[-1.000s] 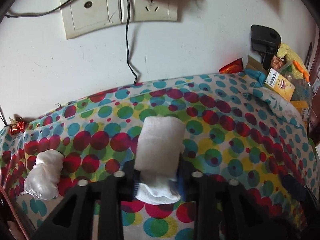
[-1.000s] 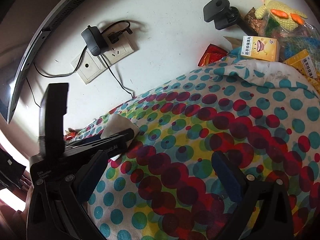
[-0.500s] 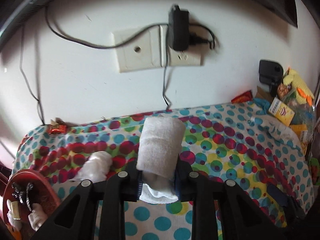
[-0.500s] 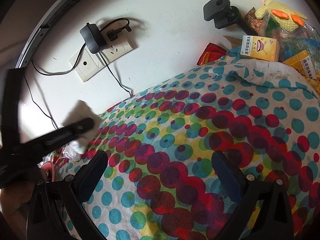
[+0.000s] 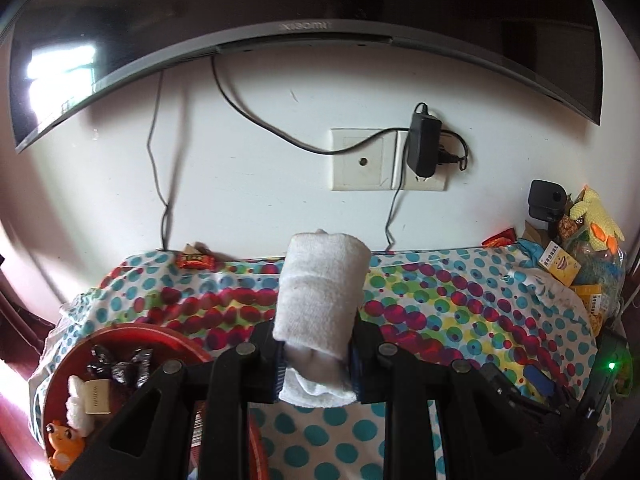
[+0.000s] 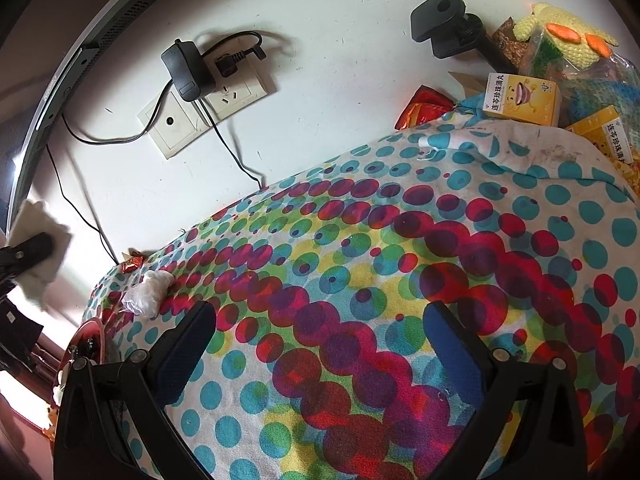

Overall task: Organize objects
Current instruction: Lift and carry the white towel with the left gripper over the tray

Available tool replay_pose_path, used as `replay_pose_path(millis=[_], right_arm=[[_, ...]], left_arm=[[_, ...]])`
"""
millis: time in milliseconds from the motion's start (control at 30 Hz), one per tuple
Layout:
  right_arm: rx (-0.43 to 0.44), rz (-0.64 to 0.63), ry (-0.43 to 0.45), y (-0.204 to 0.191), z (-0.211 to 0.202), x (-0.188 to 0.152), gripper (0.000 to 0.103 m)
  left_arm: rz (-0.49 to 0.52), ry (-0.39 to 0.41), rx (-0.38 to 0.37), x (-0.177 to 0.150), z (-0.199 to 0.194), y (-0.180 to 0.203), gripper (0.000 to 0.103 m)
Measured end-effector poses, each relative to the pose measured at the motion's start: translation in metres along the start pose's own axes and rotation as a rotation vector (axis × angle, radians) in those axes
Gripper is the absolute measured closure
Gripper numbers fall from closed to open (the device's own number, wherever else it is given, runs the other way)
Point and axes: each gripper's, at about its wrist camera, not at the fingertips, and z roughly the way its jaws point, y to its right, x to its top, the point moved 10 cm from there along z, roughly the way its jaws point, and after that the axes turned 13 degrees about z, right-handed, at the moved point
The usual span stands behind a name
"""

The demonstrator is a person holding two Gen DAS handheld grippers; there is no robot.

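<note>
The right gripper (image 6: 320, 332) is held with its jaws wide apart above a polka-dot cloth (image 6: 400, 264), nothing between them. At the left edge, a white rolled towel (image 6: 38, 248) is seen clamped by the left gripper (image 6: 24, 254). A crumpled white plastic bag (image 6: 147, 294) lies on the cloth near a red tray (image 6: 94, 336). Yellow boxes (image 6: 520, 98) are stacked at the upper right.

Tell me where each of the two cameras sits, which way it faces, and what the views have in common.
Left wrist: rides on the left gripper, looking along its fingers at the wall and television; the fingers clamp a rolled white towel above the dotted cloth.
Right wrist: rides on the right gripper, looking down and leftward across the cloth; its fingers stand open with nothing between them.
Shared: wall socket, charger, red bowl, yellow box and the towel.
</note>
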Motion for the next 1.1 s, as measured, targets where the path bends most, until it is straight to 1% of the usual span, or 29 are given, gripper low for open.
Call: replay_pose_path(millis=[167, 233, 400, 500, 633, 700, 900, 1100], right_arm=[[-0.001, -0.001, -0.01, 0.001, 0.001, -0.001, 0.0], [-0.002, -0.003, -0.008, 0.001, 0.001, 0.0, 0.0], [-0.002, -0.001, -0.008, -0.001, 0.002, -0.001, 0.0], [-0.004, -0.005, -0.008, -0.001, 0.002, -0.001, 0.0], [-0.004, -0.013, -0.009, 0.0, 0.001, -0.001, 0.0], [-0.005, -0.014, -0.007, 0.0, 0.001, 0.0, 0.0], [-0.003, -0.027, -0.007, 0.002, -0.001, 0.0, 0.0], [0.002, -0.027, -0.012, -0.001, -0.001, -0.002, 0.0]], left_arm=[[0.027, -0.009, 0.05, -0.025, -0.019, -0.01, 0.079], [0.026, -0.016, 0.055, -0.038, -0.028, -0.014, 0.079], [0.001, -0.036, 0.073, -0.072, -0.047, -0.036, 0.079], [-0.015, -0.064, 0.1, -0.095, -0.052, -0.056, 0.078], [-0.011, -0.084, 0.132, -0.114, -0.059, -0.077, 0.078], [-0.004, -0.085, 0.16, -0.122, -0.066, -0.089, 0.078], [0.027, -0.094, 0.212, -0.147, -0.085, -0.11, 0.078], [-0.051, -0.118, 0.196, -0.184, -0.108, -0.135, 0.078]])
